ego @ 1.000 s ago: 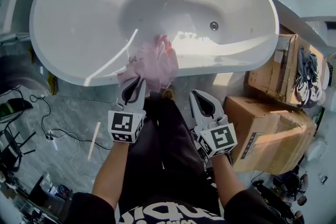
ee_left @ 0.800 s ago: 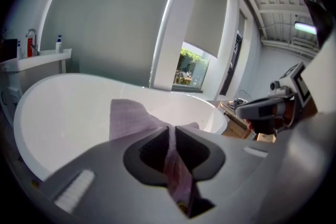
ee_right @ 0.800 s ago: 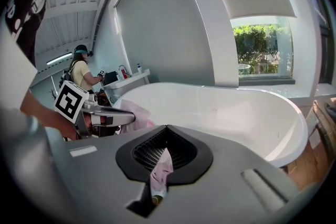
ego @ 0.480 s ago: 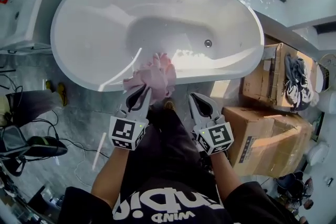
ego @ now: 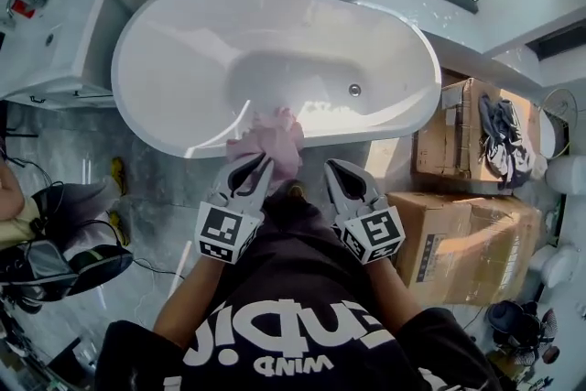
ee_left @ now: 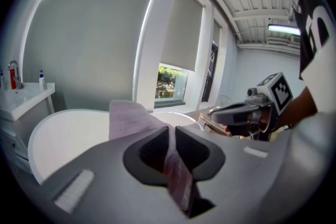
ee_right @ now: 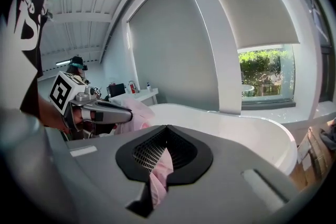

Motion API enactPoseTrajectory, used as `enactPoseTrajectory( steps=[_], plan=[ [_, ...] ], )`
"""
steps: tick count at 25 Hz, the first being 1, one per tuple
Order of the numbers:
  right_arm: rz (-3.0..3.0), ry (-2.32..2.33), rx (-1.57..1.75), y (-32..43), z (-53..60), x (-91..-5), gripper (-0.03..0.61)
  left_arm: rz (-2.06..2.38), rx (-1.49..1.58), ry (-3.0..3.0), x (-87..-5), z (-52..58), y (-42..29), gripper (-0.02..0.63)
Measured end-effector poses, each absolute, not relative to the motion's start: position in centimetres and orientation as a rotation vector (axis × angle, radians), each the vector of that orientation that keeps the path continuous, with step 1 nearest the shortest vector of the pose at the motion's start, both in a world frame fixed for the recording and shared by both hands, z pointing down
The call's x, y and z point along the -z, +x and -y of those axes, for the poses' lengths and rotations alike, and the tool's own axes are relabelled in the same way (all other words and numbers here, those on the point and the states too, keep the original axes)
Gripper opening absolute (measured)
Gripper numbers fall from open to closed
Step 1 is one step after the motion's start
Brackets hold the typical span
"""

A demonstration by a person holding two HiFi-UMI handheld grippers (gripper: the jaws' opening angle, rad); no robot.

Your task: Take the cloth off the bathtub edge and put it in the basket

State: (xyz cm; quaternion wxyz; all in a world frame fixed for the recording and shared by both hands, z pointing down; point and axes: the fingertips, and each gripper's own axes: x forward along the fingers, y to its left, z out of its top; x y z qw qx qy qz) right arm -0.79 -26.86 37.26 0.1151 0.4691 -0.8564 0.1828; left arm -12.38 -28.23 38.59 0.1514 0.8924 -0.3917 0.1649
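The pink cloth hangs bunched from my left gripper, which is shut on it, above the near rim of the white bathtub. In the left gripper view the cloth sticks up past the closed jaws of that gripper. My right gripper is held beside it, to the right. Its own view shows the jaws closed, with a fold of pink cloth pinched low between them. The head view hides that fold. No basket is in view.
Cardboard boxes stand on the floor right of the tub, with shoes on the farther one. A white sink counter is at the upper left. Cables and dark objects lie on the floor at the left.
Both grippers have risen, the left one with the cloth. The cloth has come up off the tub rim. The tub now looks smaller and farther below.
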Motion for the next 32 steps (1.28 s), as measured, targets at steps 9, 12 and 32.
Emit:
enactPoseTrajectory(
  steps=[9, 12, 32],
  plan=[
    [2.496, 1.456, -0.487, 0.8, 25.6, -34.7, 0.009, 1.068, -0.449, 2.616, -35.7, 27.1, -11.5, 0.040],
    [2.475, 1.530, -0.466, 2.6, 25.5, -33.9, 0.009, 1.015, -0.426, 2.665, -33.8, 27.6, -10.1, 0.040],
    [2.469, 1.617, -0.389, 5.5, 26.8, -31.3, 0.009, 0.993, -0.132, 2.970, -15.4, 32.8, -6.0, 0.015]
  ],
)
